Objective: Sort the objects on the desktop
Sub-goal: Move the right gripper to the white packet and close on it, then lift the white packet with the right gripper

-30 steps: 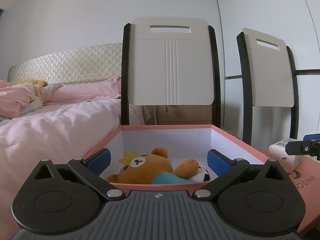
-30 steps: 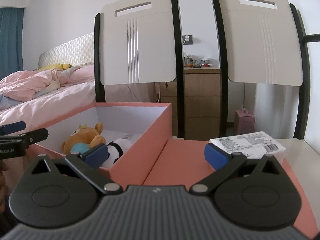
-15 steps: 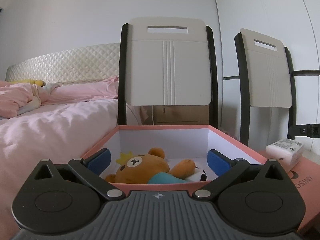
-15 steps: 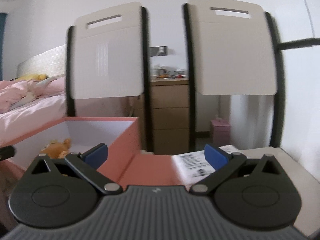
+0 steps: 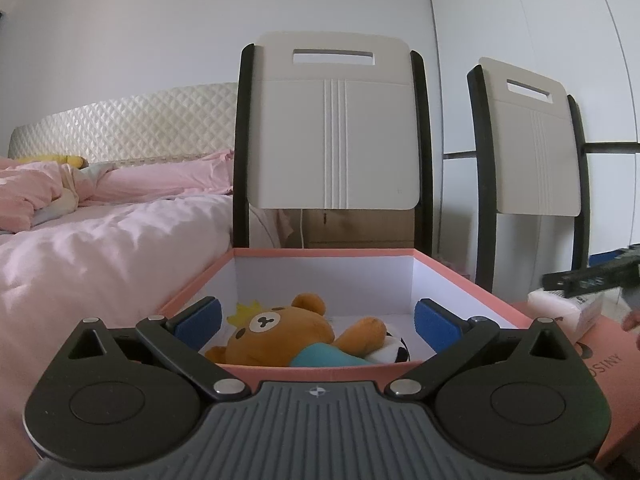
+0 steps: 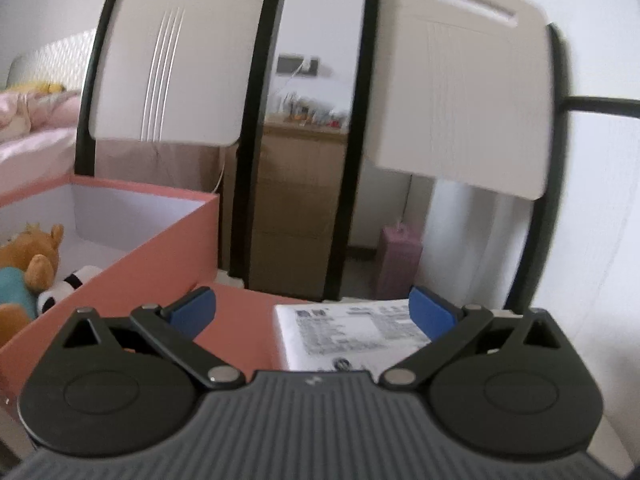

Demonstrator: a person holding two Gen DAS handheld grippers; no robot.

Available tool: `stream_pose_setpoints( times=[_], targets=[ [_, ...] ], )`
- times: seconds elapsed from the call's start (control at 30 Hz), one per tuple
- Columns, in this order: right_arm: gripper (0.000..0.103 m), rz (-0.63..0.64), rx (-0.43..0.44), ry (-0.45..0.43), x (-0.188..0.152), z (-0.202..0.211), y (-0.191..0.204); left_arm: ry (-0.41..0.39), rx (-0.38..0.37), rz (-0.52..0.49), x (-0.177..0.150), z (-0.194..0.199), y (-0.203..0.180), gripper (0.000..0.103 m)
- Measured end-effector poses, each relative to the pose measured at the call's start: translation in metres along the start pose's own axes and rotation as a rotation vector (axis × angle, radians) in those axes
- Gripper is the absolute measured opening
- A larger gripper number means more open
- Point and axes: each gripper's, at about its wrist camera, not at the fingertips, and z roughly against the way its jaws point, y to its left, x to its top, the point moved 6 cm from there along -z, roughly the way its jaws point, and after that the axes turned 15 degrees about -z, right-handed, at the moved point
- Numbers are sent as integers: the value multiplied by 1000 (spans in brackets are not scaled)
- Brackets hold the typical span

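An open salmon-pink box (image 5: 472,286) holds a brown bear plush (image 5: 280,332) and a black-and-white plush (image 5: 394,352). My left gripper (image 5: 318,320) is open and empty, just in front of the box's near wall. My right gripper (image 6: 312,314) is open and empty above the pink lid (image 6: 244,316), with a white labelled packet (image 6: 344,332) lying between its fingers. The box (image 6: 168,232) and the plush toys (image 6: 28,256) show at the left of the right wrist view. The packet (image 5: 568,312) and the right gripper's finger (image 5: 592,278) show at the right edge of the left wrist view.
Two white folding chairs (image 5: 332,120) (image 6: 460,100) stand behind the box. A bed with pink bedding (image 5: 100,240) lies to the left. A wooden dresser (image 6: 296,208) and a small pink box (image 6: 400,264) stand behind the chairs.
My right gripper has swung right and forward from the pink box onto the white packet, which now sits between its fingers. My left gripper has hardly moved.
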Motion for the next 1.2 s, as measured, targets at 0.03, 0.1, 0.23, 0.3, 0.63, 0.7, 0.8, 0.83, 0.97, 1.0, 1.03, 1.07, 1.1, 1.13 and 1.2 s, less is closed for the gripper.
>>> stream_pose_setpoints(
  times=[0.03,0.1,0.23,0.3,0.63,0.7,0.8,0.83,0.97,1.0,1.03,1.07,1.1,1.13,1.2],
  targets=[
    [103,5,-15,21,1,-7,3,3,-4,0,-1,-1,0,103],
    [103,36,-58,45,4,-19,11,16,-9,-5,-2,-3,-1,103],
    [103,239,-214,23,3,-47,26,27,-16,2,-3,-5,1,103],
    [103,272,-264,26,2,-59,24,25,-22,7,-3,-4,2,103],
    [103,181,-311,118,-3,-78,-3,31,-31,-8,-5,-4,-2,103],
    [103,178,-301,139,-10,-79,-4,32,-32,-11,-5,-4,-3,103],
    [103,190,-292,148,-15,-67,-4,34,-35,-15,-5,-4,-4,103],
    [103,192,-289,148,-16,-64,-6,34,-36,-17,-5,-4,-4,103],
    [103,164,-256,167,-24,-50,-17,32,-33,-22,-5,-3,-5,103],
    [103,159,-245,171,-26,-46,-19,31,-32,-23,-5,-3,-5,103],
    [103,163,-236,173,-27,-42,-21,31,-31,-25,-5,-2,-6,103],
    [103,172,-227,173,-28,-38,-23,30,-30,-26,-5,-2,-6,103],
    [103,176,-222,175,-30,-33,-25,30,-30,-28,-5,-2,-7,103],
    [103,176,-220,176,-31,-29,-27,29,-30,-30,-5,-2,-7,103],
    [103,175,-220,180,-33,-21,-33,27,-31,-35,-4,-1,-9,103]
  ],
)
